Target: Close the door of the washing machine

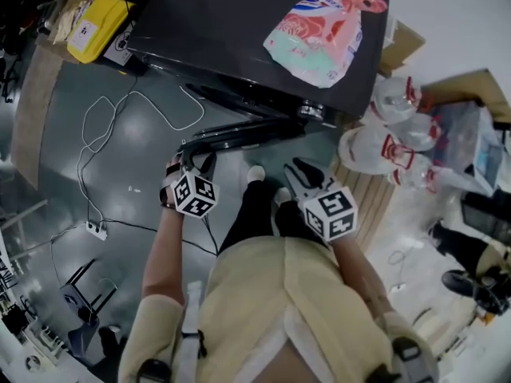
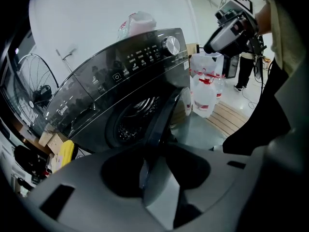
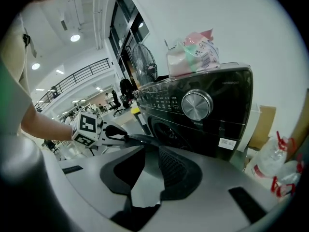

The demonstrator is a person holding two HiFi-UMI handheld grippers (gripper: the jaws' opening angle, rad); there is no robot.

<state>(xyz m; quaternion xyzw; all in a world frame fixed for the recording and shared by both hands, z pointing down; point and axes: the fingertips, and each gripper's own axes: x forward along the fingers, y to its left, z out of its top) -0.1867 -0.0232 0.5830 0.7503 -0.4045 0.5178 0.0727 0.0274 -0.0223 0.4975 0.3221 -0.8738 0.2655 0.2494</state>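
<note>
The dark washing machine [image 1: 239, 38] stands ahead with its round door [image 1: 247, 132] swung out toward me. My left gripper [image 1: 192, 163] is at the door's free edge, jaws closed around the rim. In the left gripper view the door [image 2: 161, 124] runs edge-on between the jaws of the left gripper [image 2: 152, 170], with the drum [image 2: 133, 120] behind it. My right gripper [image 1: 302, 174] hovers open to the right of the door, holding nothing. In the right gripper view, its jaws [image 3: 147, 178] face the machine's front [image 3: 203, 105], and the left gripper [image 3: 113, 132] grips the door [image 3: 140, 140].
A pink detergent bag [image 1: 323, 30] lies on the machine. Clear water jugs [image 1: 383, 146] stand on wooden boards to its right. A white cable [image 1: 120, 118] and a power strip [image 1: 96, 230] lie on the grey floor at left. A yellow box [image 1: 100, 24] sits far left.
</note>
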